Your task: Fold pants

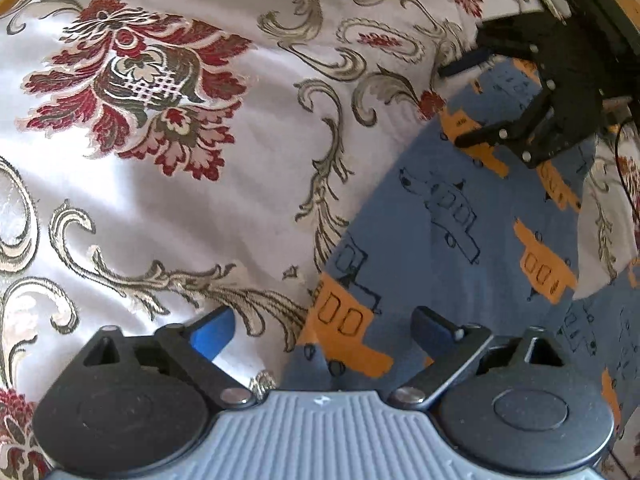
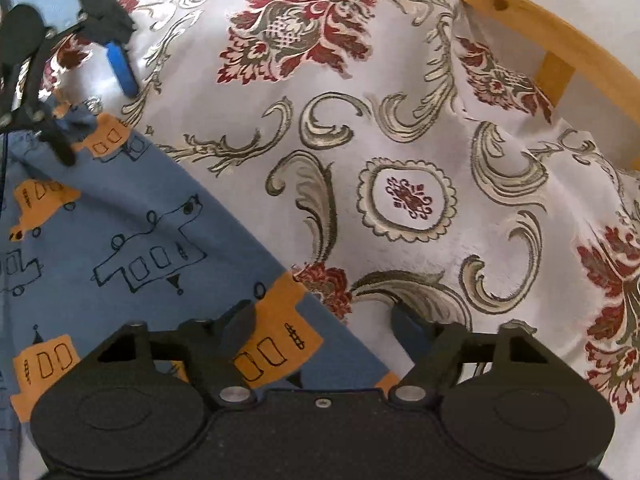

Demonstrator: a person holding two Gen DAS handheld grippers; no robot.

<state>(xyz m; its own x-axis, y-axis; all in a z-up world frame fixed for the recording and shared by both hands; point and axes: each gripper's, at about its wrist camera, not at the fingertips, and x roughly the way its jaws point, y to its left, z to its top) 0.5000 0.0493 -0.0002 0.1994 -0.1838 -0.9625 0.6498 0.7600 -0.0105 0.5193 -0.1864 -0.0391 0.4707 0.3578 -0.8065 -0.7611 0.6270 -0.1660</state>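
Pants (image 1: pixel 452 240) flat on floral bedspread (image 1: pixel 168 200), near its wooden frame (image 2: pixel 520 20); look part-folded, more folds prob. left. Left gripper (image 1: pixel 324 330) & right gripper (image 2: pixel 322 322) both spread wide, gripping nothing, over pants' edge.

Soft daylight is falling on the shiny cloth (image 1: pixel 168 208), making pale bright bands. Both pictures are bending round at the edges. The far gripper (image 2: pixel 86 92) is looking a bit blurry.

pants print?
Blue pants with orange and black-outlined vehicles; clearest in the right wrist view.
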